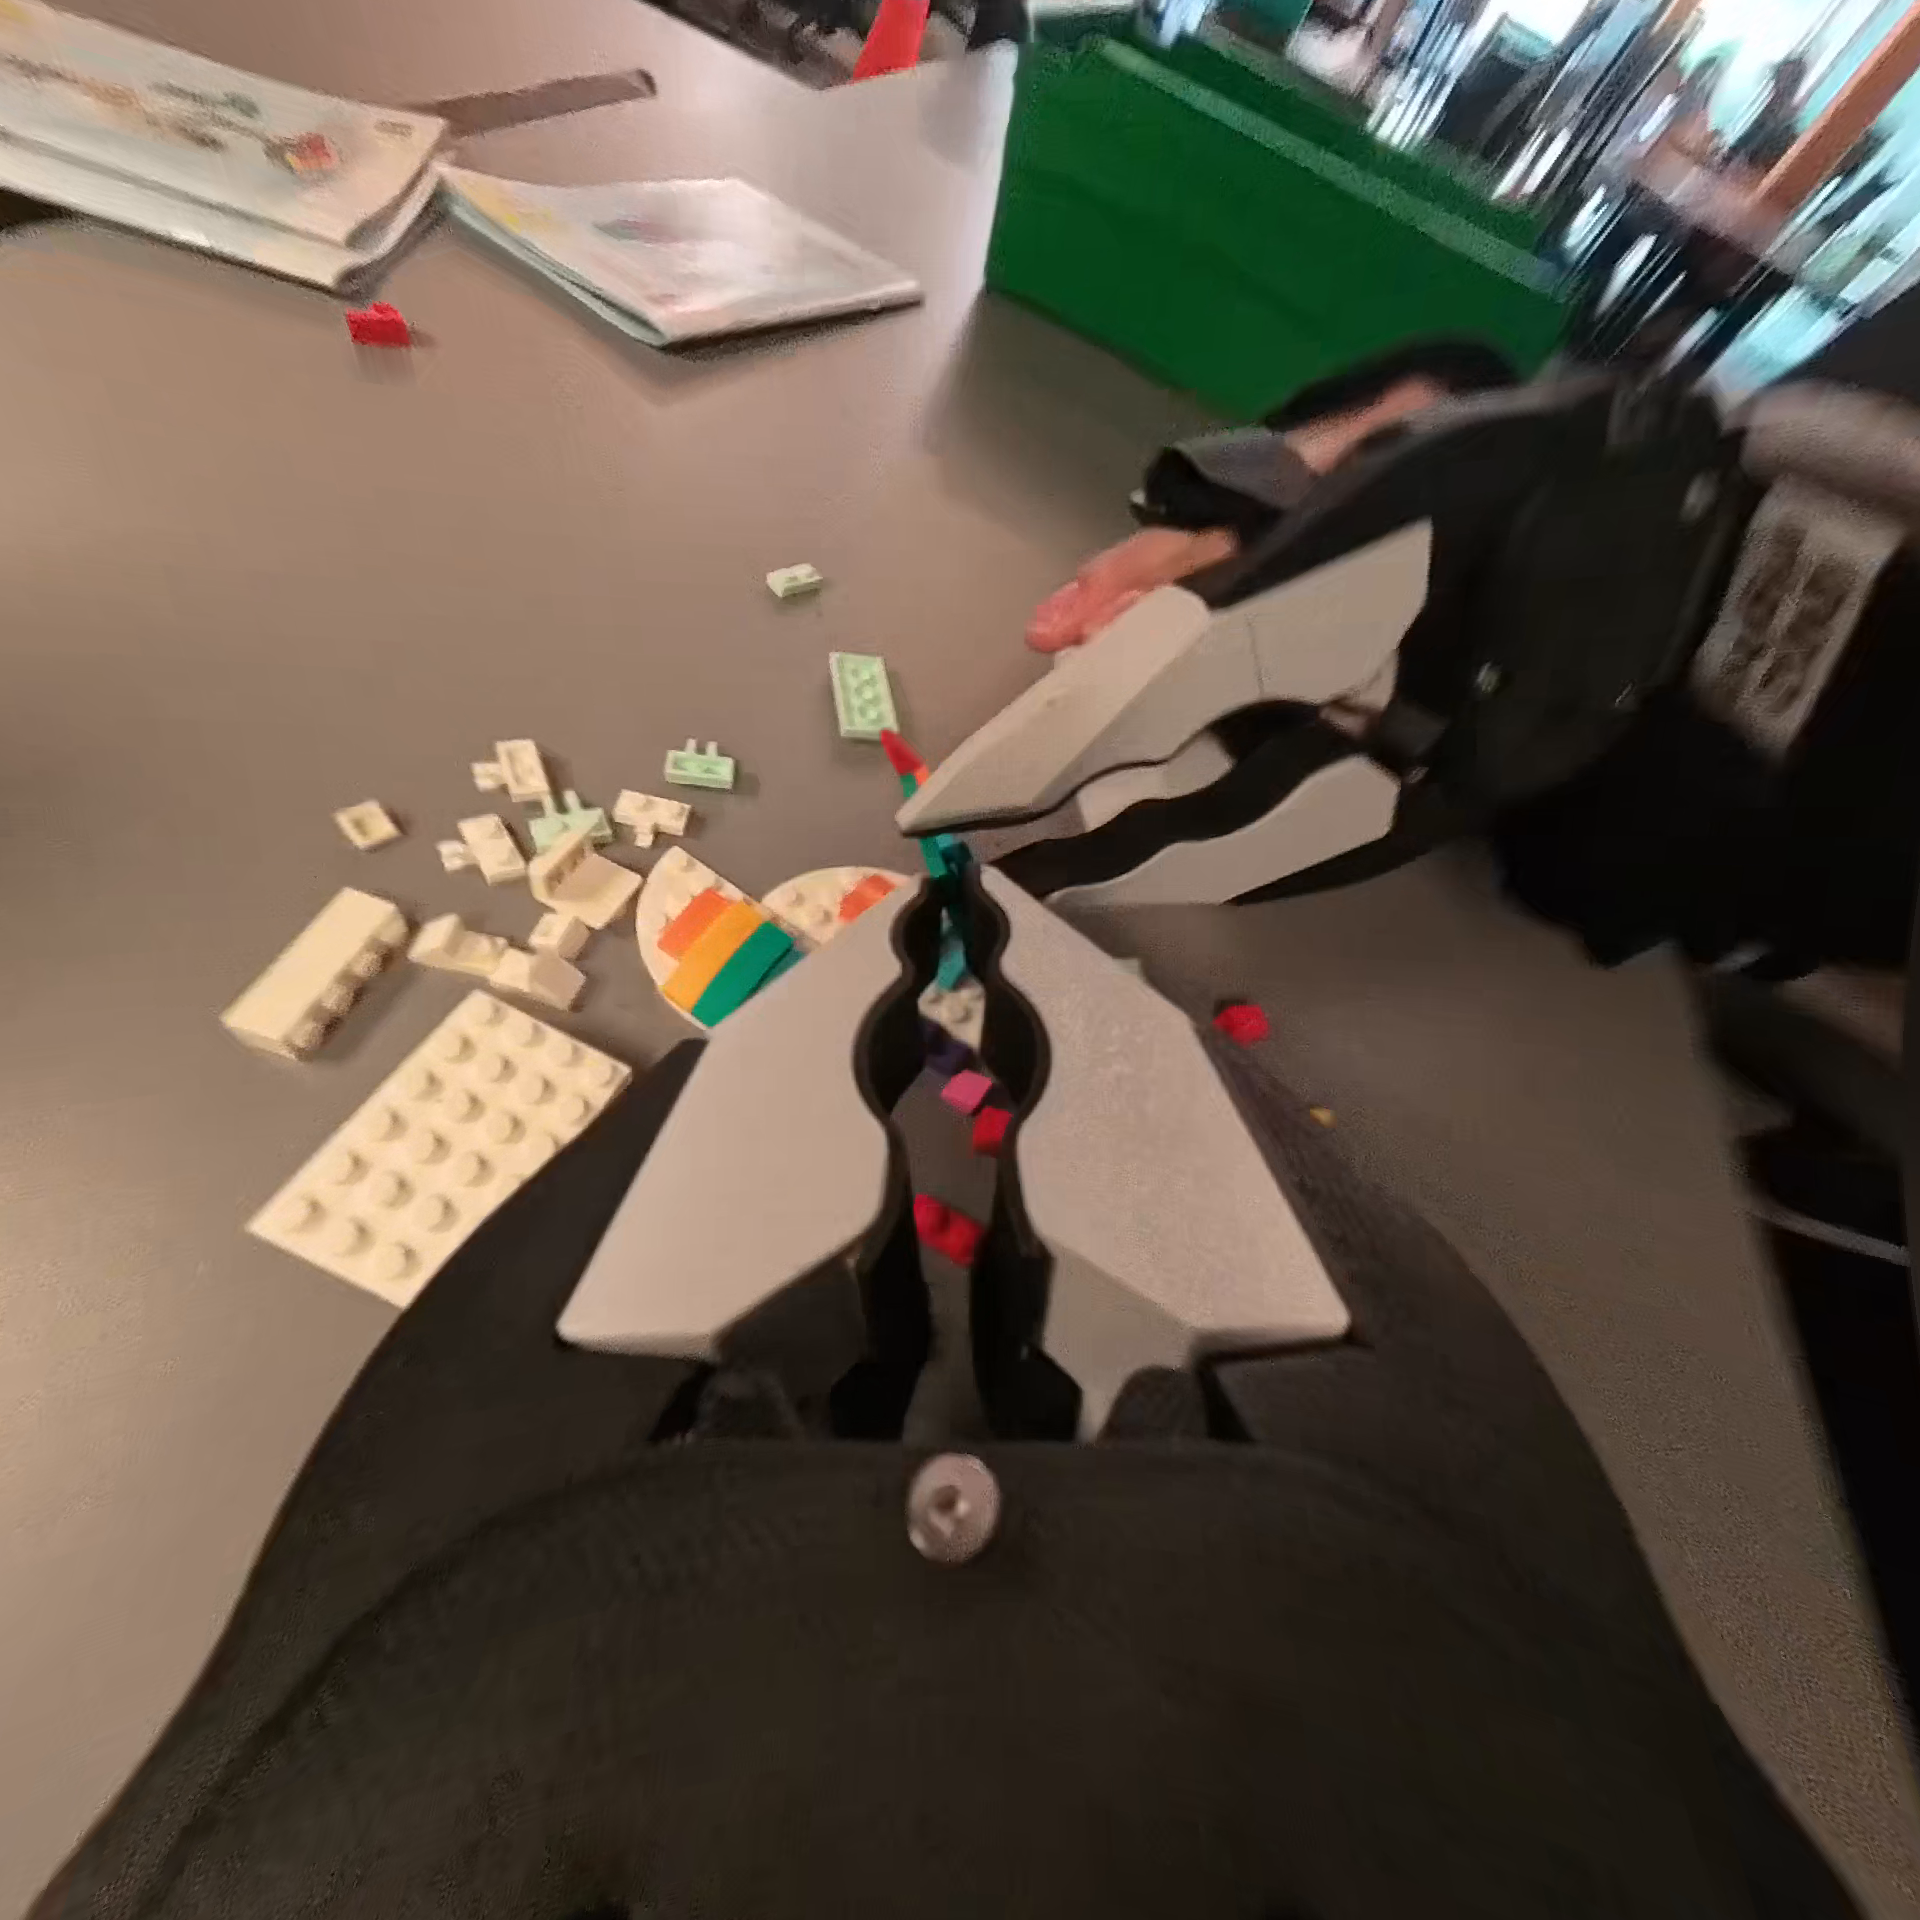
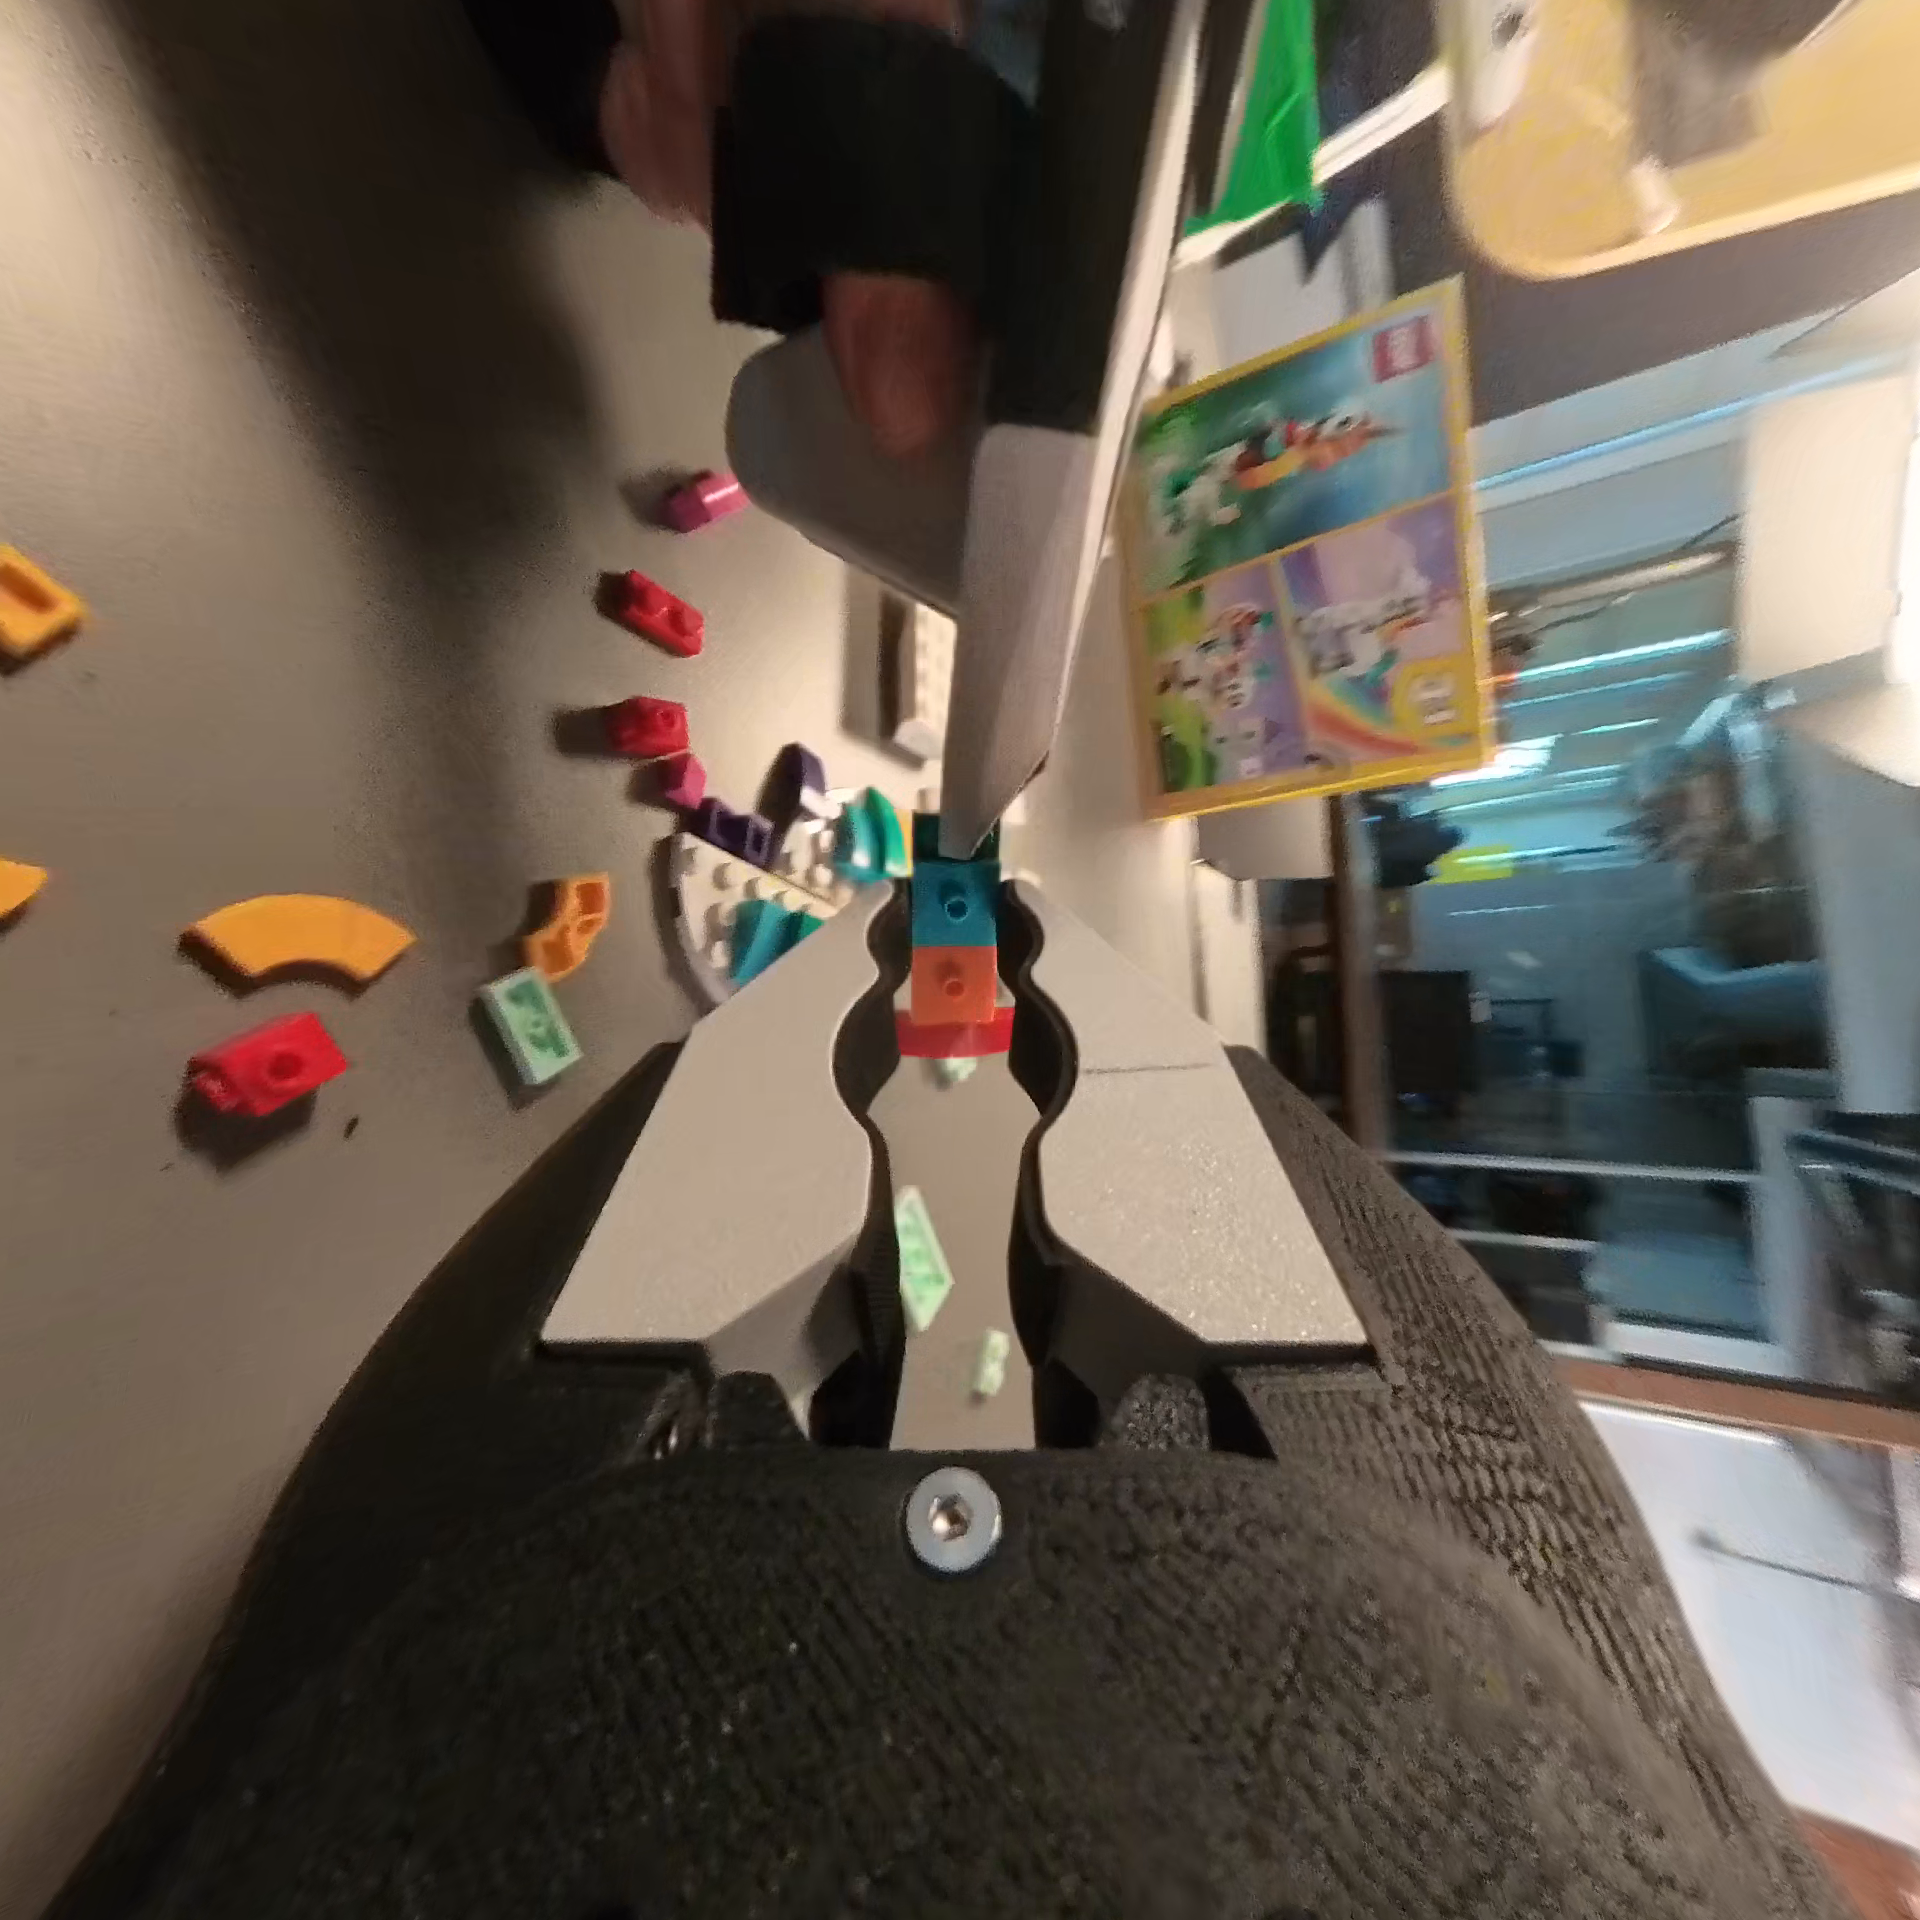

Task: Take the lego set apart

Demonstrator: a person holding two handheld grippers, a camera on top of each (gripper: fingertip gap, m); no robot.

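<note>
Your left gripper is closed narrow on the teal end of a small stacked brick strip, held above the grey table. Your right gripper clamps the same strip from the other end; in the right wrist view its fingers pinch the teal and orange bricks, with a red round piece just below them. Both grippers meet tip to tip at the strip (the left gripper enters the right wrist view from above, with a hand on it).

Loose parts lie on the table beneath and around the strip:

- A white studded plate sits at the left of the left wrist view, with a long white brick just beside it.
- Small white and mint pieces are scattered beyond them, including a mint plate.
- A white half-round plate carrying orange, yellow and green tiles lies just left of the left gripper's fingertips.
- Several red bricks and a pink piece lie in a row in the right wrist view, with purple pieces next to them.
- A yellow curved tile and a red brick lie apart from that row.

Instruction booklets rest at the far side of the table. The set's box stands at the table edge in the right wrist view
</note>
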